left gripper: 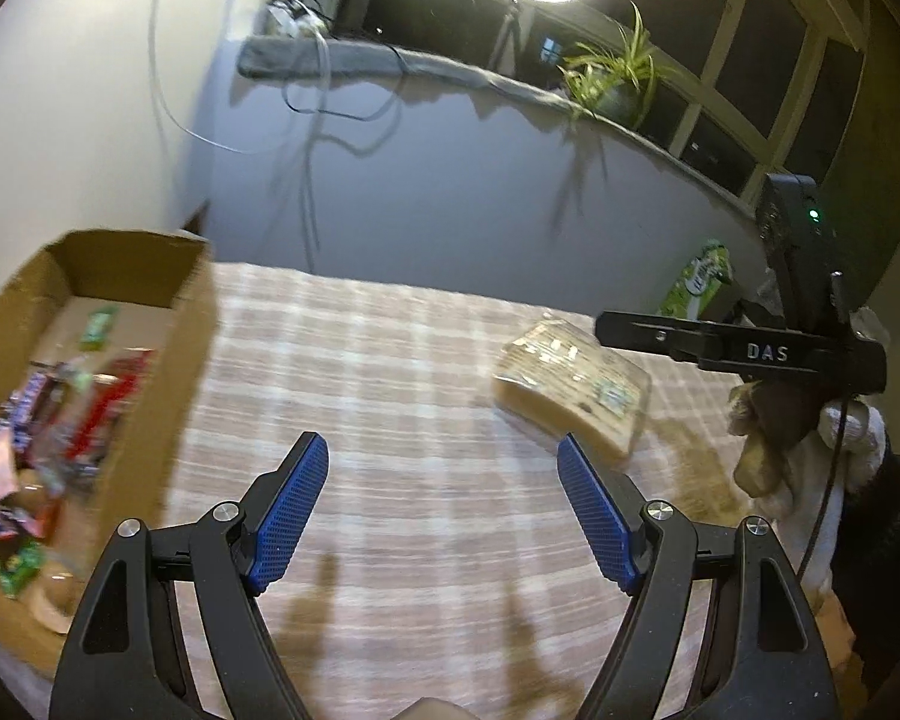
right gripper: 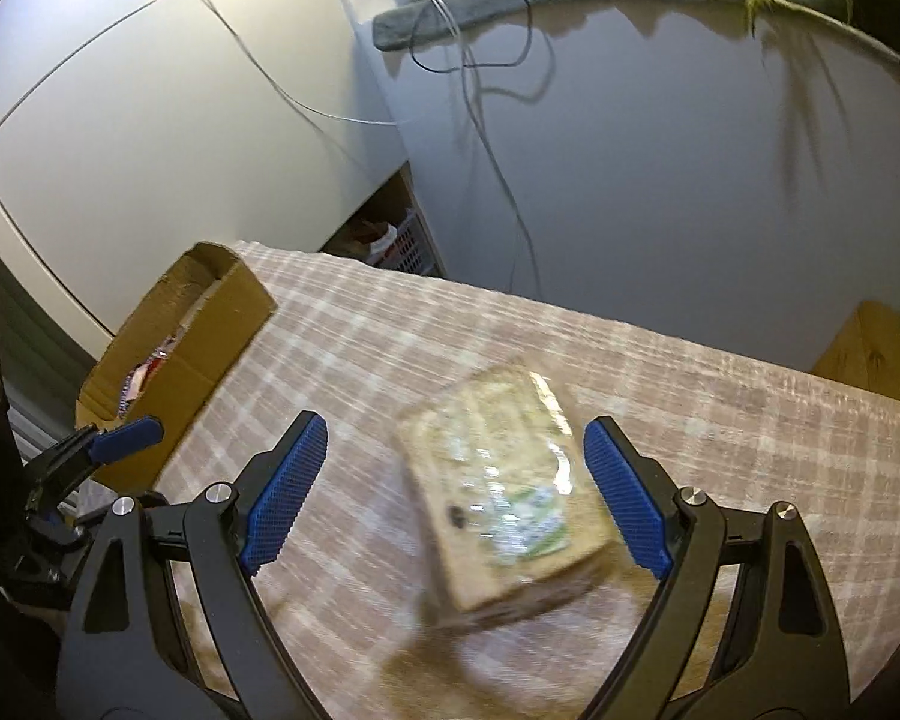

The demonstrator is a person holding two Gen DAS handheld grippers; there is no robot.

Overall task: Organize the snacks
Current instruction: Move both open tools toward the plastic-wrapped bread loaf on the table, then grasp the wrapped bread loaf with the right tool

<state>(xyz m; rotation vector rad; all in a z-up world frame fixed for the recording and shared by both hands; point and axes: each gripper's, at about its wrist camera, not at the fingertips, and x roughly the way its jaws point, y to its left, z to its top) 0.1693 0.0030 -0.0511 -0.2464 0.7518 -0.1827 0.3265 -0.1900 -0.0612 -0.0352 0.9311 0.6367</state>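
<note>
- In the left wrist view, the cardboard box (left gripper: 120, 324) stood at the left edge of the frame, on the desk (left gripper: 390, 372) with its checked cloth, and it was already partly filled with bright snack bars (left gripper: 24, 438).
- The left gripper (left gripper: 444, 510) was in the lower middle of that frame; its jaws stood wide and held nothing, with only bare cloth between them.
- The wrapped snack pack (left gripper: 570, 390) lay right of centre in this view, beyond and to the right of the left jaws and well apart from the box.
- At the right edge, the right gripper (left gripper: 744, 354) showed from the side in a gloved hand (left gripper: 810, 438), so its jaws could not be read there.
- In the right wrist view, the box (right gripper: 180, 348) was at the middle left and the snack pack (right gripper: 504, 492) in the lower centre.
- There the right gripper (right gripper: 456, 492) had its jaws wide, with the pack between them but nearer the right one; no contact was visible.
- The pack's long axis ran from upper left to lower right of the frame, slightly oblique to the jaws.
- In my judgement the right hand was clearly the nearer one for the grasp.
- Only the left view showed the contents of the box; only the right view showed the pack framed by jaws.
</note>
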